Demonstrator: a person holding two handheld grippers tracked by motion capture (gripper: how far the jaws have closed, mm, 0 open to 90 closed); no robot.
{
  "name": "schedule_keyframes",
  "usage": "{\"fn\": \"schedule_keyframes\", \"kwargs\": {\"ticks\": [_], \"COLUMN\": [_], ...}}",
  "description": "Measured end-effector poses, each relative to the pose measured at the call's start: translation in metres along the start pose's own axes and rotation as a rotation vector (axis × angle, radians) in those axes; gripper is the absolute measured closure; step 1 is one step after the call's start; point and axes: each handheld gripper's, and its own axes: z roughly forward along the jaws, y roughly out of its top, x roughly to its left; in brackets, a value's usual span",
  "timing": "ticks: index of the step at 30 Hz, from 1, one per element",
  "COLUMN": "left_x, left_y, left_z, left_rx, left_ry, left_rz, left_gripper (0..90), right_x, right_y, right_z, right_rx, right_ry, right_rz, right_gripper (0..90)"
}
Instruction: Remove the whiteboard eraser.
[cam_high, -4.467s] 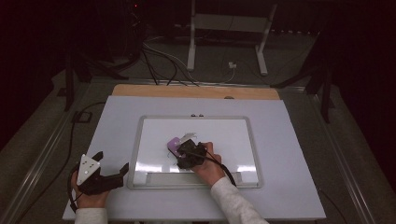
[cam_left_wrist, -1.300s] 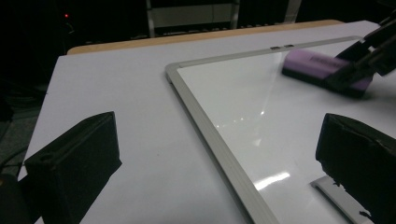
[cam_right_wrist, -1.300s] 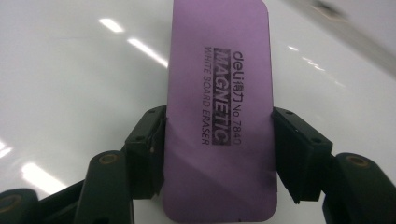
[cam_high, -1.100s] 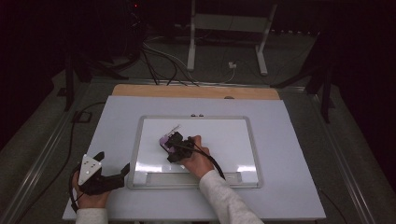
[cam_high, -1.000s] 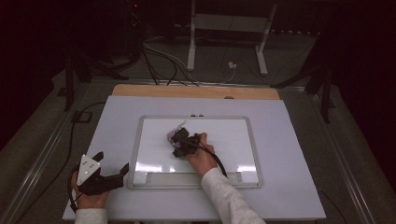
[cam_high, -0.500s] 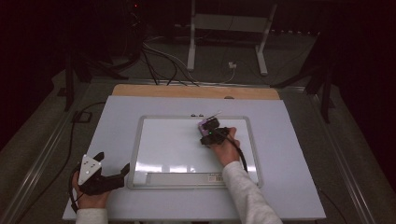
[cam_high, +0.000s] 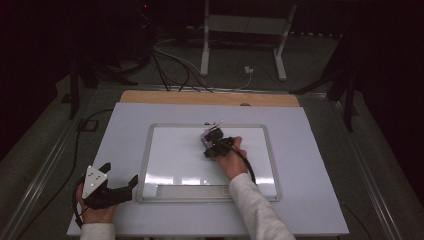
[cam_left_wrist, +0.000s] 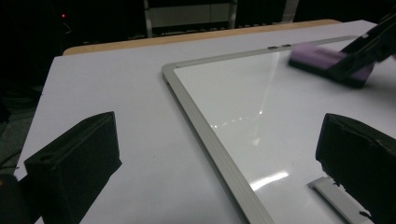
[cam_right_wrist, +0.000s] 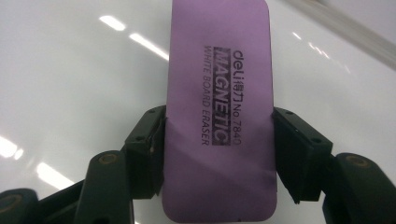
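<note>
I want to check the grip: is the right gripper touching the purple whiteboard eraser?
Touching. In the right gripper view, the right gripper presses both black pads against the long sides of the purple whiteboard eraser.

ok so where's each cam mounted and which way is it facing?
High view: fixed above the person's side, looking forward and down on the table; both forearms enter from the bottom, left gripper at left, right gripper on the whiteboard.
Left gripper view: rides the left gripper, looking level across the whiteboard's corner between its open jaws.
Right gripper view: rides the right gripper, looking down on the board; jaws clamp the purple eraser.
Shared: the eraser appears in all three.
</note>
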Motion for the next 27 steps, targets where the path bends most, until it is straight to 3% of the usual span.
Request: {"fn": "schedule_keyframes", "kwargs": {"ticks": [3, 5, 8, 11, 12, 13, 16, 19, 21, 25, 27], "left_x": [-0.001, -0.002, -0.002, -0.001, -0.001, -0.001, -0.002, -0.002, -0.001, 0.0, -0.001], "left_y": [0.0, 0.001, 0.001, 0.001, 0.0, 0.0, 0.001, 0.001, 0.001, 0.0, 0.001], "left_z": [0.001, 0.002, 0.002, 0.003, 0.003, 0.004, 0.003, 0.002, 0.002, 0.002, 0.003], "left_rx": [0.002, 0.004, 0.004, 0.005, 0.007, 0.008, 0.004, 0.002, -0.001, 0.002, 0.006], "left_ry": [-0.001, -0.002, -0.003, -0.003, -0.003, -0.004, -0.006, -0.005, -0.004, -0.002, -0.002], "left_rz": [0.002, 0.005, 0.006, 0.006, 0.006, 0.006, 0.008, 0.009, 0.007, 0.003, 0.007], "left_gripper": [0.7, 0.7, 0.7, 0.7, 0.7, 0.7, 0.7, 0.7, 0.7, 0.7, 0.7], "right_x": [-0.028, -0.025, -0.003, 0.031, 0.054, 0.054, 0.072, 0.061, 0.041, -0.012, -0.021], "right_y": [-0.005, -0.005, 0.0, 0.003, 0.0, 0.0, -0.004, -0.006, -0.008, -0.022, -0.031], "right_z": [0.001, 0.001, 0.001, -0.002, -0.007, -0.007, -0.013, -0.011, -0.009, -0.007, -0.011], "right_rx": [0.015, 0.009, -0.022, -0.041, -0.059, -0.059, -0.066, -0.062, -0.057, -0.041, -0.037], "right_ry": [-0.032, -0.039, 0.013, 0.063, 0.106, 0.106, 0.136, 0.119, 0.075, 0.01, 0.01], "right_rz": [0.072, 0.055, -0.005, -0.096, -0.174, -0.174, -0.239, -0.198, -0.152, 0.0, 0.012], "right_gripper": [40.5, 40.5, 40.5, 40.4, 40.4, 40.4, 40.4, 40.4, 40.4, 40.3, 40.4]}}
